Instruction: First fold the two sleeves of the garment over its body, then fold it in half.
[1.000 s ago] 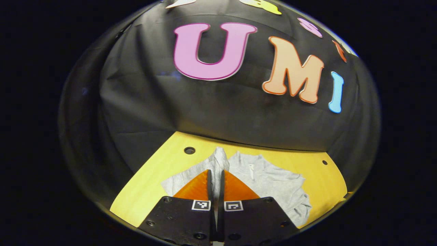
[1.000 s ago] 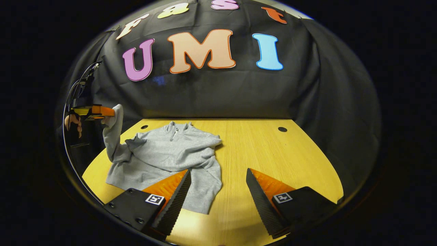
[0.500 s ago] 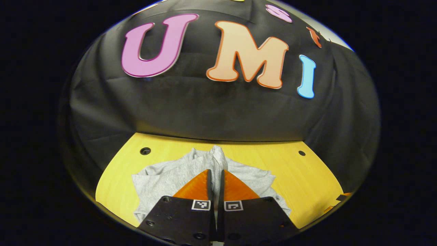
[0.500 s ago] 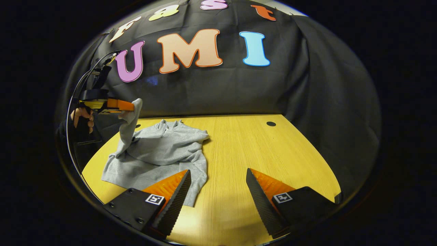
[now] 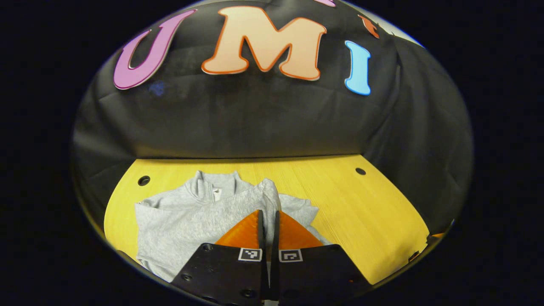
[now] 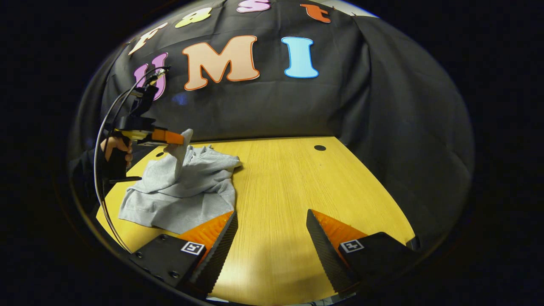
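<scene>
A grey zip-neck sweatshirt (image 5: pixel 187 216) lies on the yellow wooden table (image 5: pixel 361 212), collar toward the back wall. My left gripper (image 5: pixel 268 212) is shut on the cuff end of one grey sleeve (image 5: pixel 268 196), held up over the garment's body. In the right gripper view the same left gripper (image 6: pixel 180 138) holds the sleeve (image 6: pixel 179 154) aloft above the sweatshirt (image 6: pixel 182 191), with a hand (image 6: pixel 111 146) behind it. The other sleeve lies folded across the body. My right gripper (image 6: pixel 270 231) stands open over bare table, right of the garment's hem.
Round holes mark the tabletop near the back corners (image 5: pixel 143 180) (image 5: pixel 360 171) (image 6: pixel 319 148). The black cloth wall rises right behind the table. A cable (image 6: pixel 106 127) loops from the left gripper. Bare wood (image 6: pixel 297 178) stretches right of the sweatshirt.
My left gripper has carried the raised sleeve rightward across the sweatshirt's body and lower toward it. The right gripper has drifted right, away from the garment, still open.
</scene>
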### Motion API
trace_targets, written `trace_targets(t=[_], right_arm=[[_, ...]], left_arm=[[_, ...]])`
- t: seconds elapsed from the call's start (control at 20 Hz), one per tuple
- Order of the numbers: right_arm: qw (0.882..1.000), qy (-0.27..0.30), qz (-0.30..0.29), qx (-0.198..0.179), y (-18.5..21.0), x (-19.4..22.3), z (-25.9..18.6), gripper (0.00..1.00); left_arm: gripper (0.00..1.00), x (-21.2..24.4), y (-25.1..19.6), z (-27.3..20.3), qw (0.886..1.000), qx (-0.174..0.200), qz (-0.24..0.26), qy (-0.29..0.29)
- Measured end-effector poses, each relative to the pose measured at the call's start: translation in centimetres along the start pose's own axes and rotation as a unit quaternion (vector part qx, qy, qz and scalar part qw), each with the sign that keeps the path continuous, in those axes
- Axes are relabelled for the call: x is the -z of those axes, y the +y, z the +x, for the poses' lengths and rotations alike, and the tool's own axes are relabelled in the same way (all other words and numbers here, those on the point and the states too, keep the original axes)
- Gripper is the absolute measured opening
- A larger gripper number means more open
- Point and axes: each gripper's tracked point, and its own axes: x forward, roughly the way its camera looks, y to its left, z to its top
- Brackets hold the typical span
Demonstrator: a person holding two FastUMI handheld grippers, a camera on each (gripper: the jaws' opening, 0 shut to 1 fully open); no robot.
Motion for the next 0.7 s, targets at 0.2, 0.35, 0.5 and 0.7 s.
trace_targets(t=[0.2,0.35,0.5,0.7], right_arm=[[1.0,0.006,-0.004,0.003,-1.5,0.5,-0.4,0.99],[1.0,0.011,0.009,-0.006,-1.8,0.5,-0.2,0.99],[1.0,0.009,0.008,-0.027,-0.9,0.2,0.3,0.99],[0.998,0.006,-0.006,-0.06,2.1,-0.4,1.7,0.99]], left_arm=[[0.01,2.9,-1.0,2.7,0.999,-0.013,0.011,0.035],[0.12,4.5,-2.8,4.2,0.998,0.004,0.005,0.056],[0.45,4.6,-3.4,4.1,0.998,0.005,0.0,0.055],[0.98,2.7,-1.0,1.2,1.0,-0.026,-0.015,0.008]])
